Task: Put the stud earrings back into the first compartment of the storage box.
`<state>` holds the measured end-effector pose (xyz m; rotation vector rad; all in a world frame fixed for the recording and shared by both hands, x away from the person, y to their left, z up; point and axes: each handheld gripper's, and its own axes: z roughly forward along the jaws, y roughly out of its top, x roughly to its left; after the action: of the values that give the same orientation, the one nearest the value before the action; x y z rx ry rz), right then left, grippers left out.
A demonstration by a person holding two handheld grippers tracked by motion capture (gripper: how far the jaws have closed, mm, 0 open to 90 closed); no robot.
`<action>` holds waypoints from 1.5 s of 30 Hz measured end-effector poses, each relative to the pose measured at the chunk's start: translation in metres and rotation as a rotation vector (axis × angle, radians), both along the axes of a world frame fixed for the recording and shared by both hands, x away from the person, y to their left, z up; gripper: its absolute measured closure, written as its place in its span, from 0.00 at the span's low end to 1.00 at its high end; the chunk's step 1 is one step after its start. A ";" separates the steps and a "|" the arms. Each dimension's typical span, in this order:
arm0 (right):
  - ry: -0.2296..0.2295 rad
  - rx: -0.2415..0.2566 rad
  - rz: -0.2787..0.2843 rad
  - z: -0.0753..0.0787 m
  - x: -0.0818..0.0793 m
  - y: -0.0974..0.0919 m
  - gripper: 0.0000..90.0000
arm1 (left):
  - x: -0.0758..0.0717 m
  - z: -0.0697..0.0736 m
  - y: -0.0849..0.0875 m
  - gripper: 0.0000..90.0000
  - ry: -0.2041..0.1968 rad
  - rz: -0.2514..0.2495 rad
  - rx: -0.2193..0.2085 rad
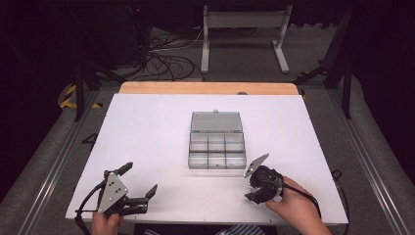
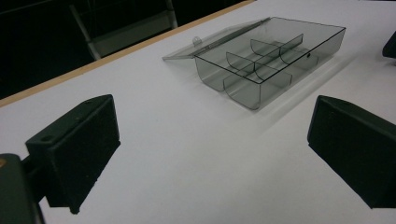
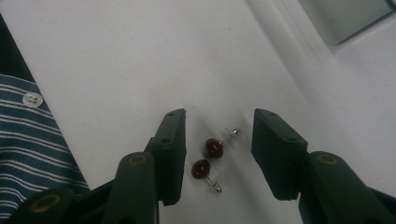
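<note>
Two dark red stud earrings (image 3: 215, 148) (image 3: 201, 169) lie side by side on the white table, their metal posts pointing right. My right gripper (image 3: 219, 121) points down over them, one jaw on each side, with neither pad touching them; it is open. In the high view, this gripper (image 1: 254, 193) is near the front edge, right of centre. A clear grey compartment box (image 1: 190, 152) sits mid-table with its lid folded back flat and its compartments empty (image 2: 243, 93). My left gripper (image 1: 140, 178) rests at the front left, open wide with nothing between its jaws (image 2: 210, 154).
The white tabletop (image 1: 147, 127) has a wooden strip (image 1: 205, 88) along its far edge. A striped shirt with a button (image 3: 28, 140) shows at the table's near edge. A corner of the box (image 3: 345, 18) lies beyond the right gripper. Cables and a white stand (image 1: 244, 19) are on the floor behind.
</note>
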<state>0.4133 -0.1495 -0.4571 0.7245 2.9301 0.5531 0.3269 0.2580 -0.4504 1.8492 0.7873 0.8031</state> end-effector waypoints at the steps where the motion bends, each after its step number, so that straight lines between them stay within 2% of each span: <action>1: 0.004 0.000 -0.008 -0.001 -0.001 0.001 0.65 | 0.000 0.000 0.000 0.03 0.000 0.001 0.001; 3: 0.003 -0.016 -0.006 -0.002 0.000 0.002 0.69 | 0.000 0.000 0.000 0.03 -0.001 0.000 0.000; 10: -0.020 -0.035 -0.064 -0.003 -0.002 0.004 0.83 | 0.000 0.000 0.000 0.03 0.005 0.002 -0.007; 18: -0.014 -0.035 -0.087 -0.002 -0.002 0.004 0.86 | 0.000 0.000 0.000 0.03 0.002 0.002 -0.007; 24: -0.038 -0.007 -0.079 0.004 -0.002 0.004 0.86 | 0.000 0.000 0.001 0.03 0.003 0.003 -0.006; 32: -0.093 0.064 -0.062 0.025 0.002 0.006 0.89 | 0.000 0.000 0.001 0.03 0.005 0.003 -0.006; 35: -0.110 0.104 -0.053 0.038 0.007 0.009 0.89 | 0.000 0.000 0.001 0.03 0.004 0.002 -0.006; 45: -0.135 0.164 -0.041 0.060 0.022 0.023 0.89 | 0.000 0.000 0.001 0.03 0.007 0.002 -0.013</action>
<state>0.4357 -0.1266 -0.3972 0.7305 2.7631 0.8125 0.3267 0.2595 -0.4503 1.8409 0.7966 0.7913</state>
